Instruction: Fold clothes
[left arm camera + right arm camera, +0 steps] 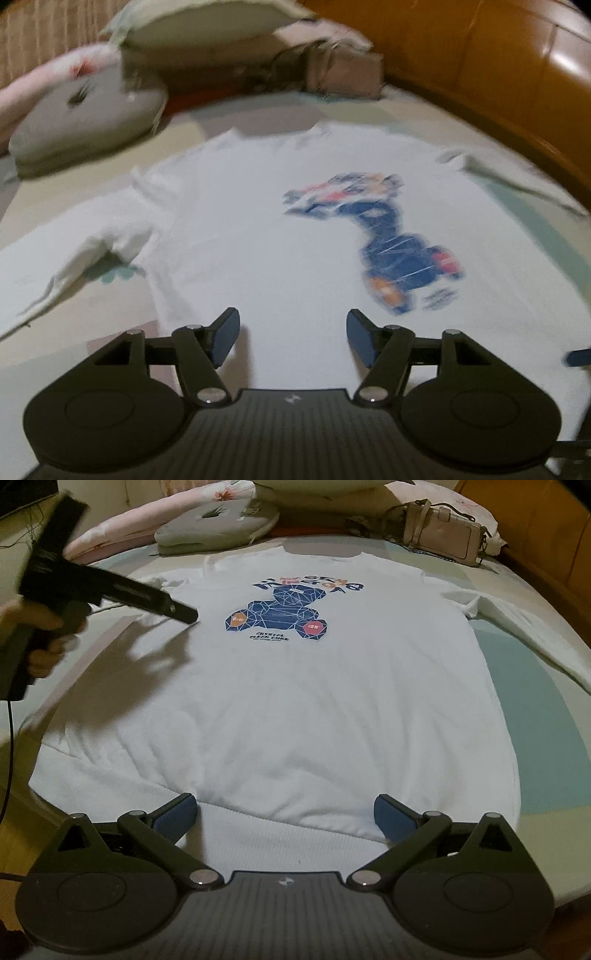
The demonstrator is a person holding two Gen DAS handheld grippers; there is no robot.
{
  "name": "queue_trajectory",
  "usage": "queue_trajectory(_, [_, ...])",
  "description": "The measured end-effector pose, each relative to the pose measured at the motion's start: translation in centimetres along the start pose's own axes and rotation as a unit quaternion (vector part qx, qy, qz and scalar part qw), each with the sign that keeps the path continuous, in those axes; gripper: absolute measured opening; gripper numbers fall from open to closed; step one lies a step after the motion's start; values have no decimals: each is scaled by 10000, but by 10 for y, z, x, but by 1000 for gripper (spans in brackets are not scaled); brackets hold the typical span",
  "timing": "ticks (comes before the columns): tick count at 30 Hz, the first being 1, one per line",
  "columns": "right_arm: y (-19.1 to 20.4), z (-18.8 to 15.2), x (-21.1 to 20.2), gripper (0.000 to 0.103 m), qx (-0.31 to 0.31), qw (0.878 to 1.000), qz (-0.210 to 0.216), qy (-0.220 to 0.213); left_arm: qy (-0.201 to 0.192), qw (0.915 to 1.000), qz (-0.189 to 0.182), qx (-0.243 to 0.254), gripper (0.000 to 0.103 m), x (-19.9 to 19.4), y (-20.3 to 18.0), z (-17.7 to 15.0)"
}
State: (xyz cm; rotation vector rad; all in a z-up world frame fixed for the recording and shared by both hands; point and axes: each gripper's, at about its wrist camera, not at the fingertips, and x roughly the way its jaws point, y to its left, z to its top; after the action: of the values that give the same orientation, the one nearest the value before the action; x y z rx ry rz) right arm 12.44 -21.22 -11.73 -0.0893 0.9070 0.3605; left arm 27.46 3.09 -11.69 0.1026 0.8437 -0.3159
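Note:
A white long-sleeved sweatshirt [295, 709] with a blue bear print [277, 616] lies flat and face up on the bed, collar at the far end. My right gripper [286, 812] hangs open just above the ribbed hem, nothing between its fingers. A hand [40, 642] holds my left gripper [184, 614] over the shirt's left shoulder area. In the blurred left wrist view the left gripper [293, 339] is open over the sweatshirt [258, 240], with the print [376, 236] ahead to the right. One sleeve [55, 266] stretches out to the left, the other sleeve [535, 638] to the right.
A grey cushion [218, 528] and a pink pillow [122, 528] lie past the collar. A beige handbag [443, 531] sits at the back right. A wooden headboard [498, 66] borders the bed. The sheet [535, 720] is teal and beige. A cable [9, 760] hangs at left.

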Motion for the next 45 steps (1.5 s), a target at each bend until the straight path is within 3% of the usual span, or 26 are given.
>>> queue_trajectory(4, [0,1,0,103,-28,10000,9,14,-95,9998,-2,-170,62,-14,23,-17])
queue_trajectory(6, [0,0,0,103,-44,10000,14,-19,18,9995,310,7,68,-18,25,-22])
queue_trajectory(7, [0,0,0,103,-49,10000,16,-18,69,9991,405,40,76,-19,27,-22])
queue_trajectory(9, [-1,1,0,103,-59,10000,21,-15,140,9987,482,10,75,-22,31,-17])
queue_trajectory(10, [-1,1,0,103,-57,10000,20,-11,84,9987,494,77,70,-25,30,-12])
queue_trajectory(13, [-1,3,0,103,-41,10000,22,-9,-242,9977,485,418,71,-37,18,6])
queue_trajectory(20, [-3,13,-5,103,46,9999,89,10,-329,9935,-3,1092,74,-12,-23,51])
queue_trajectory(24, [-3,48,-16,103,-409,9978,120,-502,-279,9896,-246,1388,74,11,-46,69])
queue_trajectory(27, [-7,83,2,103,-770,9937,88,-809,-253,9856,-360,1634,74,26,-57,81])
queue_trajectory(32, [-10,121,56,103,-784,9929,235,-864,-35,9857,-528,1599,74,61,-55,89])
queue_trajectory(37, [-10,108,87,103,-849,9953,133,-457,69,9872,-790,1384,75,76,-32,79])
queue_trajectory(43, [-31,75,55,103,-599,9980,154,-157,100,9890,-903,1163,79,63,3,65])
queue_trajectory(45, [-36,63,43,103,-474,9988,133,-72,179,9909,-784,1081,79,57,15,58])
